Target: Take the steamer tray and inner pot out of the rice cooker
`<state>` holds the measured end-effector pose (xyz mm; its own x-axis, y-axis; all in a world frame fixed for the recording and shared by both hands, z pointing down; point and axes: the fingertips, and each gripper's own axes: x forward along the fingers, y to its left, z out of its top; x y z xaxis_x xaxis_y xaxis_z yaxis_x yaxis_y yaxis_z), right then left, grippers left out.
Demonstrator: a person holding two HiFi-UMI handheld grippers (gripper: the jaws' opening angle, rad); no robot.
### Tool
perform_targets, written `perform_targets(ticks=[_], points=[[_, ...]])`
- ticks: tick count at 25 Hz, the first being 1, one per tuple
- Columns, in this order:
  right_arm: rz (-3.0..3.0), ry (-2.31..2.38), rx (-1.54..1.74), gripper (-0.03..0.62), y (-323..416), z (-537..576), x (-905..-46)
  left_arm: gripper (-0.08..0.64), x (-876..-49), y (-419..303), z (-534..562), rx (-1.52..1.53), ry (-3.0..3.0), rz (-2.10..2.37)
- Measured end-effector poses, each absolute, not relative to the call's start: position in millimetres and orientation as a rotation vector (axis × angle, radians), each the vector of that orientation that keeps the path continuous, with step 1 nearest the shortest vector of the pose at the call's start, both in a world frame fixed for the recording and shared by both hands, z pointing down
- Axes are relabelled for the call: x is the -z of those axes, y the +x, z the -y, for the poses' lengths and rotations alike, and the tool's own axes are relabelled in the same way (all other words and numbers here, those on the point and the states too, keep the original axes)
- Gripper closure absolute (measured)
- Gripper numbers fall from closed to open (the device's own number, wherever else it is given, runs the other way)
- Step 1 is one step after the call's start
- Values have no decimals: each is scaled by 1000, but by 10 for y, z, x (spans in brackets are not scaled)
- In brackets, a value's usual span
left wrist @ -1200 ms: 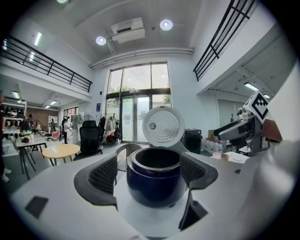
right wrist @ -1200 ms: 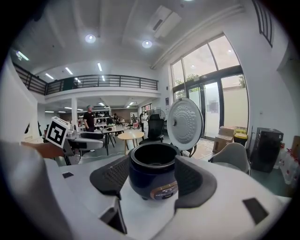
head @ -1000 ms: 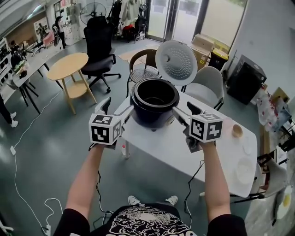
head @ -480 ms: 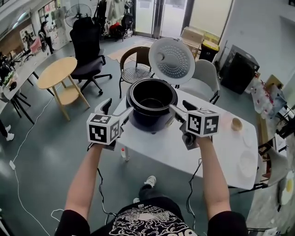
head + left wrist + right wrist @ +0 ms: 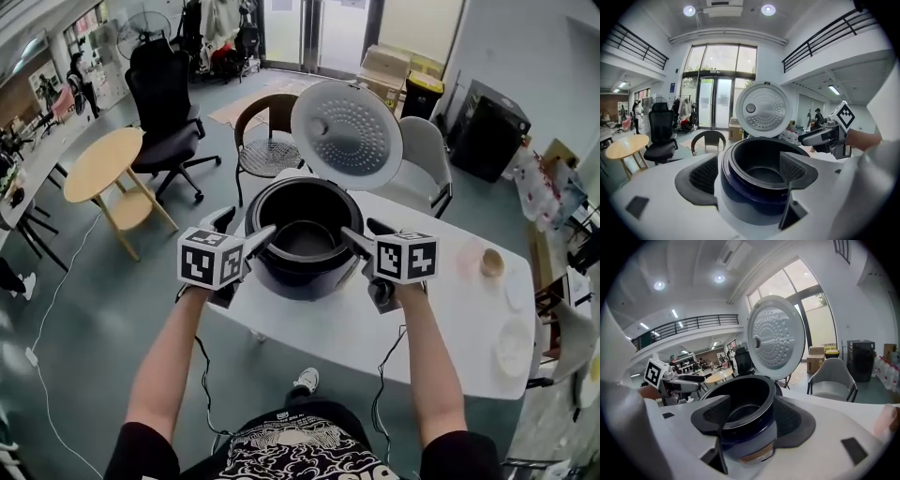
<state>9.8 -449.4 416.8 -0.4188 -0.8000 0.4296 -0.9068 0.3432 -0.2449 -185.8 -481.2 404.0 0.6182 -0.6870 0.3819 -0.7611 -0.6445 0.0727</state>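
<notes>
Standing wide apart, the jaws of the left gripper (image 5: 246, 225) (image 5: 747, 172) sit on both sides of the left rim of the dark round rice cooker (image 5: 281, 277). One jaw is outside it and one is over the opening. The right gripper (image 5: 364, 230) (image 5: 750, 418) does the same at the right rim, its jaws wide apart too. The black metal inner pot (image 5: 307, 239) is inside the cooker. I cannot tell a steamer tray from it. The round silver lid (image 5: 347, 134) stands open on the far side. The cooker sits on a white table (image 5: 441, 319).
</notes>
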Motion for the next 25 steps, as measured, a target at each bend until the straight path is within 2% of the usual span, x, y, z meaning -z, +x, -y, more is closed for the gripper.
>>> perform_targets(ticks=[10,19,25], points=[[2361,1384,-847,318,194,5101,-4369,148,-4253,-1515,5606,-560,2484,897],[2311,1354,-1070,321,177,5185,-4338,241,-4248,-1460,5802,-615,2387,761],[2190,1446,-1126,321,-55,5413,-4369,277,-4302,-1758,6064,-719,2333,688]])
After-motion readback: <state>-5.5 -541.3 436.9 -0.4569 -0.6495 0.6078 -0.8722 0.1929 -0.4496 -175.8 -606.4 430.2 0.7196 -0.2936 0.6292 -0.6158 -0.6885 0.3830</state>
